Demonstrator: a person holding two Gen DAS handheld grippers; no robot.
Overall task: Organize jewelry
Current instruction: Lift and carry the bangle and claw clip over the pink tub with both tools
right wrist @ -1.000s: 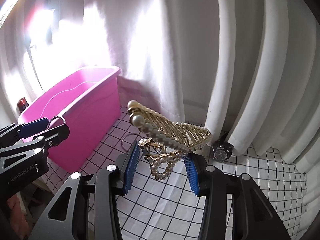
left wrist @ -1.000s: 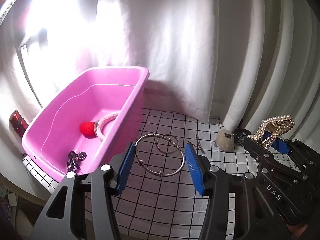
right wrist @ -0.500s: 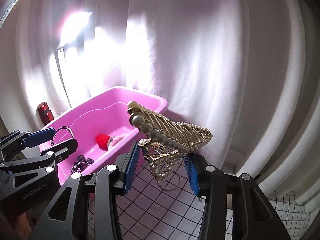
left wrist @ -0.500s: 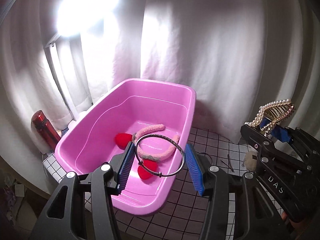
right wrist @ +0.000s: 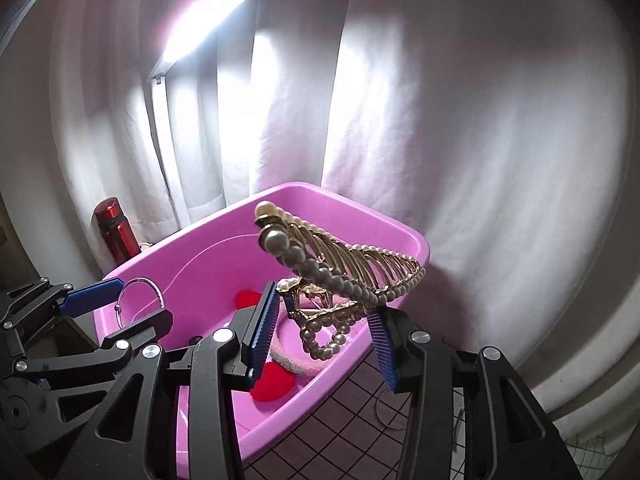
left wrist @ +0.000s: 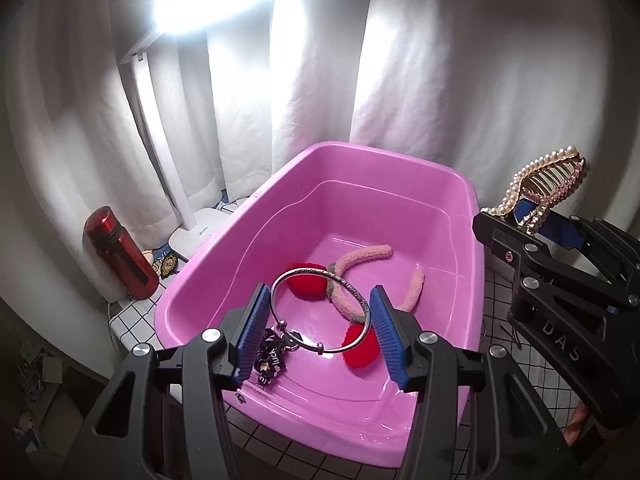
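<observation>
My left gripper [left wrist: 318, 330] is shut on a silver bangle [left wrist: 288, 280] and holds it above the pink tub [left wrist: 460, 176]. The bangle also shows in the right wrist view [right wrist: 138, 286]. My right gripper [right wrist: 324, 326] is shut on a gold pearl hair claw [right wrist: 340, 276], above the tub's right rim [right wrist: 416, 240]. The claw also shows at the right of the left wrist view [left wrist: 548, 188]. In the tub lie a pink fuzzy headband with red hearts [left wrist: 360, 260] and a small dark charm [left wrist: 272, 356].
A red bottle [left wrist: 120, 252] and a white desk lamp [left wrist: 160, 120] stand left of the tub, against white curtains. A silver ring [right wrist: 390, 416] lies on the black-lined grid tabletop [right wrist: 340, 432] right of the tub.
Both grippers have risen and moved left from over the grid tabletop to above the tub. Each has kept its hold on its piece.
</observation>
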